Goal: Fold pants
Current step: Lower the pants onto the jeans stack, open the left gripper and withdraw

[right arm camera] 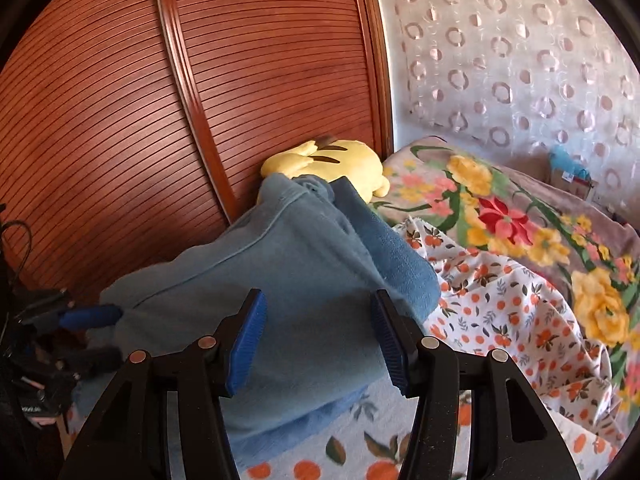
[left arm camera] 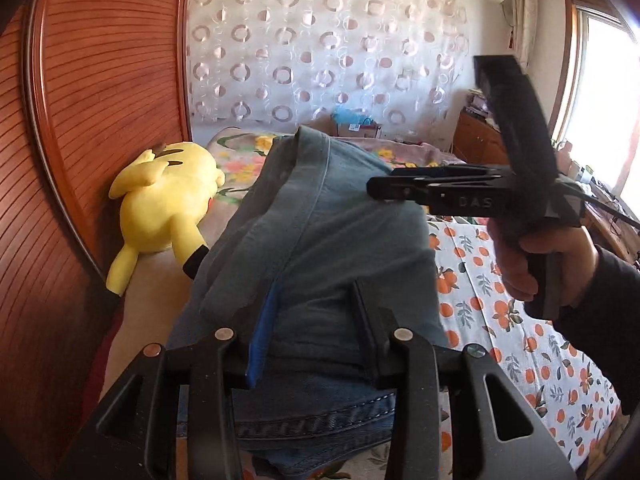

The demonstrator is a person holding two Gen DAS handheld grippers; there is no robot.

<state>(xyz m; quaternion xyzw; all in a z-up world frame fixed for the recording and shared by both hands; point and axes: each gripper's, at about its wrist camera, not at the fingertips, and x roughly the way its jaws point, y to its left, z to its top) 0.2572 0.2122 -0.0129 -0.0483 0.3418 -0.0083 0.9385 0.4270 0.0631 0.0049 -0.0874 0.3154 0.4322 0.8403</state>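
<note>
Blue denim pants (left arm camera: 332,240) lie doubled over in a thick fold on the bed. My left gripper (left arm camera: 316,336) has its jaws apart around the near edge of that fold; the denim fills the gap, and I see no pad pinching it. In the right wrist view the pants (right arm camera: 300,264) stretch away toward the wooden panel. There my right gripper (right arm camera: 320,340) stands wide open just over the cloth, holding nothing. The left gripper (right arm camera: 108,336) shows at the far left edge of the fold. A hand (left arm camera: 540,264) carries the right gripper (left arm camera: 374,190) above the pants.
A yellow plush toy (left arm camera: 168,200) lies against the ribbed wooden panel (left arm camera: 100,80) beyond the pants. An orange-print sheet (left arm camera: 520,320) covers the bed, with a floral blanket (right arm camera: 520,220) bunched at the right. A patterned curtain (left arm camera: 320,40) hangs behind.
</note>
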